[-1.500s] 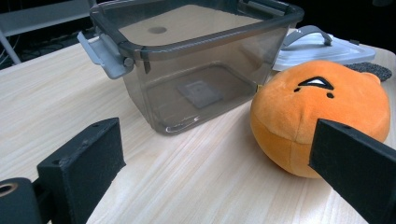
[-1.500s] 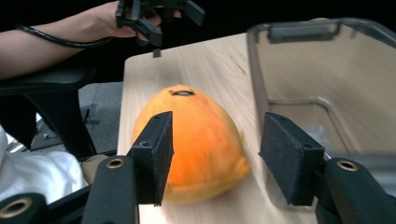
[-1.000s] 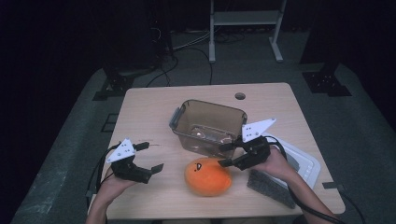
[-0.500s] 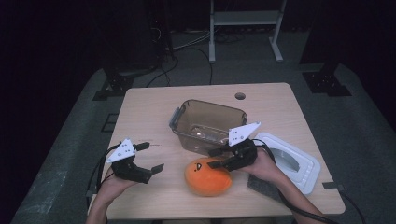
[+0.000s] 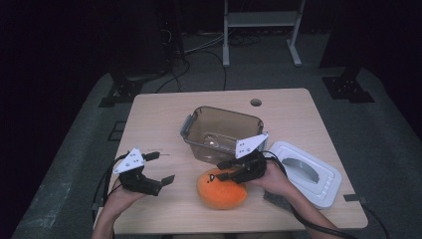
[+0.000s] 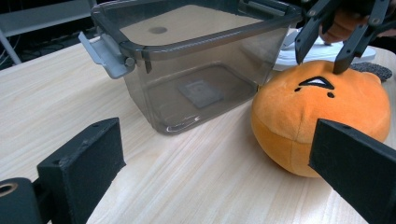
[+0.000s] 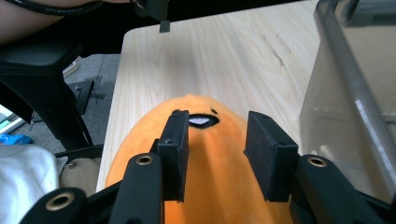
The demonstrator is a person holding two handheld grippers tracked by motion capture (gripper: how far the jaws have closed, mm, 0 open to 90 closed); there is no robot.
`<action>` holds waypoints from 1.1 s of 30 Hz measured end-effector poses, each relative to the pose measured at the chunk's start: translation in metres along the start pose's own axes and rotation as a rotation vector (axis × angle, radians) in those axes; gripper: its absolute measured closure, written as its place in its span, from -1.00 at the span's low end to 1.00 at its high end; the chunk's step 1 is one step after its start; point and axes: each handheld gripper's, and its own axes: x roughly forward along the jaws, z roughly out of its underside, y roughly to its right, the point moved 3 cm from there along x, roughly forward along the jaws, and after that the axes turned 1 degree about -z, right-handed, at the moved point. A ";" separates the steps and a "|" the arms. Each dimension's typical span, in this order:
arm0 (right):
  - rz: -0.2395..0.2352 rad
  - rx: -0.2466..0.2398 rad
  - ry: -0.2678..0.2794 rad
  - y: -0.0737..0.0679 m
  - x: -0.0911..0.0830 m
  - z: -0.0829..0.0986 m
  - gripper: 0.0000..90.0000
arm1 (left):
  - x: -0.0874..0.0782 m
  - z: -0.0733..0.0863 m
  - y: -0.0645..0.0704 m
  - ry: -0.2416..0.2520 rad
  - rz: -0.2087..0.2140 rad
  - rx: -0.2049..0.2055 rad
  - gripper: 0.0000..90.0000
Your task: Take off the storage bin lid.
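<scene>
- Orange plush toy [image 5: 222,189] lies on the tabletop [image 5: 164,112] near the front edge, just at 6 o'clock of the clear plastic bin [image 5: 222,131], touching or almost touching its near wall.
- Right gripper [image 5: 230,173] has slid in from the 3 o'clock side over the last second; a moment ago it hung beside the white lid [image 5: 306,172], and now it sits right over the toy's top.
- Its fingers [image 7: 175,149] are spread, one either side of the toy's crown by the stitched face, not yet squeezing the fabric.
- From the left gripper view, those finger tips reach the plush by the face.
- Left gripper [image 5: 157,169] has stayed put at 9 o'clock of the toy, well apart from it, fingers spread and holding nothing.
- My reading: the approach is finished and a pinch comes next, likely followed by a lift into the empty bin.
</scene>
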 end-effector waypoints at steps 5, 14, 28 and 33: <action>-0.015 0.019 -0.018 0.000 0.007 0.006 0.30 | 0.001 0.000 0.000 -0.001 0.002 0.000 -0.95; -0.031 0.057 -0.044 -0.003 0.014 0.015 0.25 | 0.001 0.001 0.000 -0.003 0.003 0.002 -0.95; -0.023 0.064 -0.052 -0.008 0.019 0.020 0.18 | 0.003 0.002 0.000 -0.010 0.002 0.000 -0.95; -0.048 0.077 -0.044 -0.008 0.021 0.023 0.18 | 0.003 0.002 0.000 -0.011 0.002 -0.001 -0.95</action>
